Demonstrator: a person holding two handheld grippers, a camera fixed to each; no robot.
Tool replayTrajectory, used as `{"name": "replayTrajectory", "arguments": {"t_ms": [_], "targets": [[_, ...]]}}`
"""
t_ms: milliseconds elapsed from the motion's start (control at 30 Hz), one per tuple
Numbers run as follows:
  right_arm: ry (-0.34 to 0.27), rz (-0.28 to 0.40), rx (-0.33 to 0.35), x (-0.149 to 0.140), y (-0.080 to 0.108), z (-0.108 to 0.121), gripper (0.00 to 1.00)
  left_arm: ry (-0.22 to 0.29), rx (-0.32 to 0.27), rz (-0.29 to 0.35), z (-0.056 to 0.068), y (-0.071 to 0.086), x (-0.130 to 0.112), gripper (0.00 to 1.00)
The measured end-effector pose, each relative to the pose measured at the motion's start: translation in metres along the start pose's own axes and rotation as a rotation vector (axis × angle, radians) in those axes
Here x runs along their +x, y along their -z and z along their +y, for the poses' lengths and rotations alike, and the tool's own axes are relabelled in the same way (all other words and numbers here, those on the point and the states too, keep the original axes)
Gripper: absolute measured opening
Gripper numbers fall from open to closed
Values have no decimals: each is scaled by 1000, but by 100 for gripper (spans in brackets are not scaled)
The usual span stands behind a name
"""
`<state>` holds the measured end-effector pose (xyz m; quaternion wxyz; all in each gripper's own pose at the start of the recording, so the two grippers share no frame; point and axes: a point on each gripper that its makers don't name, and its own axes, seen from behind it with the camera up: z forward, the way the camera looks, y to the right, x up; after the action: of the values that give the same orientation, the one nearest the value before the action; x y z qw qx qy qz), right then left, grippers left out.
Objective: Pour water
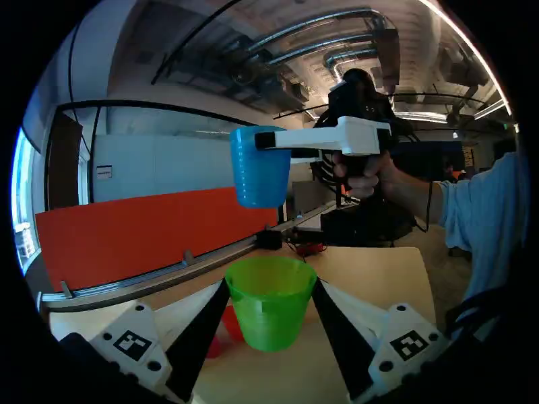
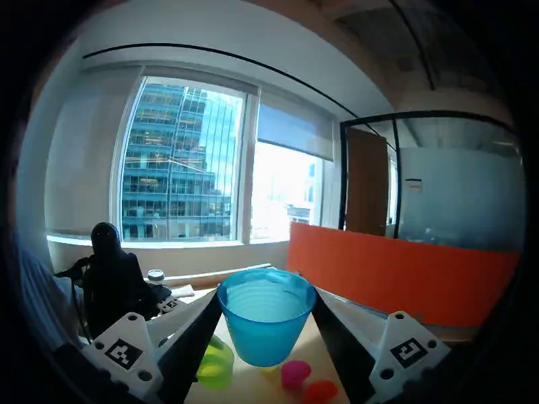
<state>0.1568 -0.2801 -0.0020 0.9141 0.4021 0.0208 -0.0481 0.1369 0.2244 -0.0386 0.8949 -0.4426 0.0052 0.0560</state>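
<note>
— Right, left tool (image 1: 271,291) first: closed on anything?
— Clamped on the green cup (image 1: 271,313), pinched from both sides just under the rim. Upright, mouth up, at six o'clock in the left gripper view. Low over the counter (image 1: 377,266) or resting on it; cannot tell which. Probably kept low and level to serve as the receiver.
— And the right tool (image 2: 266,306)?
— Closed on the blue cup (image 2: 266,322), gripped at nine and three o'clock of its rim. Level too, not yet tipped.
— Where against the green one?
— From the left gripper view, high at twelve o'clock, a touch toward eleven, well apart. From the right gripper view, green cup down at seven o'clock. Held high most likely to give the pour a clean drop into the mouth below.
— Any water in the blue one?
— Cannot tell. Ribbed translucent wall, no clear surface line.
— What else to mind?
— Small pink cup (image 2: 295,372) and red cup (image 2: 321,390) on the counter at five o'clock under the blue one. Easy to splash if tipped too soon. Better to line the blue rim over the green mouth, then tilt slowly.
— And the hand (image 1: 364,174)?
— Wrapped round the right tool's handle, at three o'clock of the blue cup.
</note>
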Motion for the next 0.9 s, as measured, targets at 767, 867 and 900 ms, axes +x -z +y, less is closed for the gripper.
{"name": "replayTrajectory", "arguments": {"t_ms": [767, 867, 900], "targets": [[59, -91, -39, -44, 13, 16, 93, -10, 37, -81, -21, 9, -23, 87], [64, -102, -45, -52, 19, 18, 93, -11, 47, -96, -26, 12, -28, 87], [65, -106, -47, -54, 20, 19, 93, -12, 50, -100, -27, 13, -29, 87]]}}
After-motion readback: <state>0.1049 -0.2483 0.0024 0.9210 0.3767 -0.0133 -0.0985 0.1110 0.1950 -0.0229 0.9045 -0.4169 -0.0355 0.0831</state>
